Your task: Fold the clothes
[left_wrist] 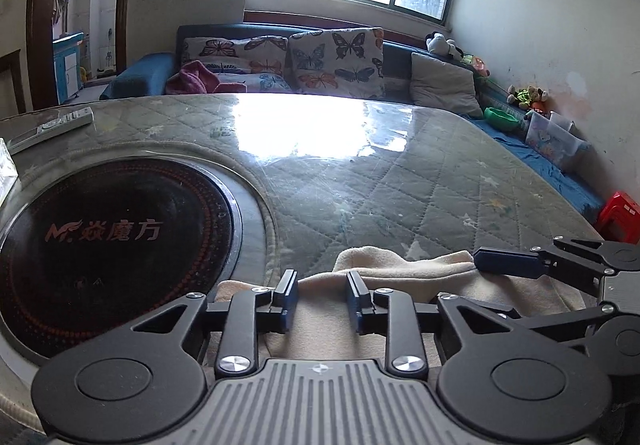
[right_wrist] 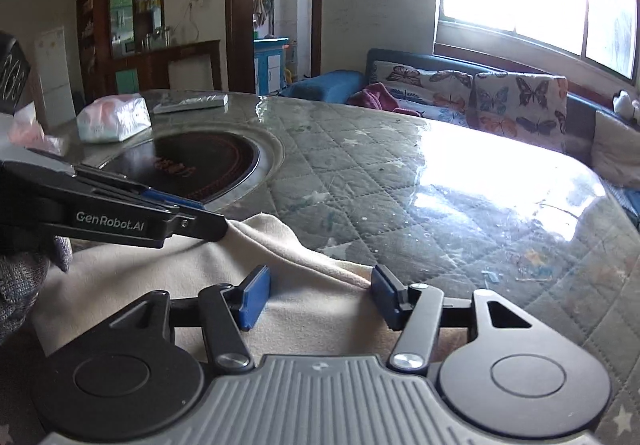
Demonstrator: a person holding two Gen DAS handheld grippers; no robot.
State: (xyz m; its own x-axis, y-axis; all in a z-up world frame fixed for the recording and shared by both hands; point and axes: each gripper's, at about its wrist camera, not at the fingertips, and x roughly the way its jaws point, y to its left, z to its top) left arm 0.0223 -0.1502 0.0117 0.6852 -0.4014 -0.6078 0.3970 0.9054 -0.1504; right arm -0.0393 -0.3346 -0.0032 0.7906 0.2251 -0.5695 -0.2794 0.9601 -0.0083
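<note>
The cream fleece cloth [right_wrist: 304, 285] lies on the near edge of the bench [right_wrist: 400, 181], bunched up with a soft ridge along its far side. It sits right under both tongs. Beside it, set into the bench, is a round black hot plate [left_wrist: 108, 241]. Farther off on the bench are a remote control [right_wrist: 192, 103] and a soft pack of tissues [right_wrist: 114, 117]. Behind the bench is a sofa with butterfly cushions [left_wrist: 336, 61].

The left tongs [left_wrist: 322, 299] are open. Their blue pads [left_wrist: 290, 299] stand on either side of a bit of cloth and do not press on it. The right tongs [right_wrist: 320, 299] are open wider, with cloth lying between the pads, loose as well. So nothing is held right now.

It looks like a fold has just been laid down, or a new grab is about to begin; I cannot tell which.

To do this step well, I think each pair of tongs should pick one clear edge or corner, not the thick lump in the middle. Grab only the layer you mean to move. Keep both tongs level with each other so the edge stays straight. Lift a little, carry the cloth over and lay it flat. Keep it away from the hot plate, and do not let the two tongs bump, since they are close.
</note>
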